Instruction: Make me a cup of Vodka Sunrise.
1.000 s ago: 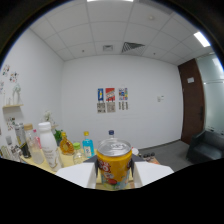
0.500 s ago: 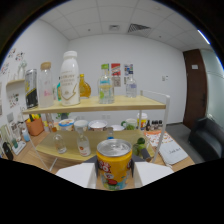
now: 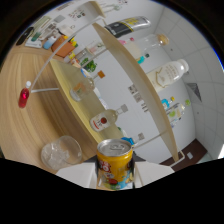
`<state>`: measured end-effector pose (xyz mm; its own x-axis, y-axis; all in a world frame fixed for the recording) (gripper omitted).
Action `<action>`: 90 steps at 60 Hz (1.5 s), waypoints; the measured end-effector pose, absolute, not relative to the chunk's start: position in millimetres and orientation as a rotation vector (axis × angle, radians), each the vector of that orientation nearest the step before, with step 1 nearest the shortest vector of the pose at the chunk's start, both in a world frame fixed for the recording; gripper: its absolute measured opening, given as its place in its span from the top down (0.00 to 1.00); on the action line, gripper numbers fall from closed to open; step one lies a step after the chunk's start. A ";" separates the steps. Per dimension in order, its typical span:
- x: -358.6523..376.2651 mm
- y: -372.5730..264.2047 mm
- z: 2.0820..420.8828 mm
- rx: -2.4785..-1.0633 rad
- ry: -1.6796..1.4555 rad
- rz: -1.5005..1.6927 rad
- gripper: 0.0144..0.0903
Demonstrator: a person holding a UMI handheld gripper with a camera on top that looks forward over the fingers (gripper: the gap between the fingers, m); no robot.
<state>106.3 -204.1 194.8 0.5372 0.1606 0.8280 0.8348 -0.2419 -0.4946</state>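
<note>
Yellow can (image 3: 115,164) (pull-tab top showing) is clamped between both fingers of the gripper (image 3: 115,175), tilted over the wooden table (image 3: 30,115), with a clear glass cup (image 3: 60,151) just beside it and a two-tier shelf (image 3: 120,75) of bottles beyond.

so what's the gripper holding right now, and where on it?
A yellow drink can, gripped on its side walls at the lower body by both fingers. Its top and pull tab stand clear above them.
</note>
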 end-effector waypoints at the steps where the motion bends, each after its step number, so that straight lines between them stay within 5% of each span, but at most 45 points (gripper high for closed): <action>1: 105.3 -203.9 195.4 -1.704 -0.874 -0.828 0.52; 23: 92.3 -195.3 196.3 -1.236 -1.510 -1.418 0.52; 39: 84.0 -193.9 187.1 -1.126 -1.694 -1.557 0.52; 53: 83.6 -200.1 200.3 -1.297 -1.513 -1.426 0.51; 76: 118.6 -222.3 313.2 -1.625 -0.434 -0.500 0.51; 90: 201.6 -225.3 293.4 -1.671 -0.014 -0.133 0.51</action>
<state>201.6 -225.3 293.4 0.9929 -0.0696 0.0960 0.0884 -0.1049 -0.9905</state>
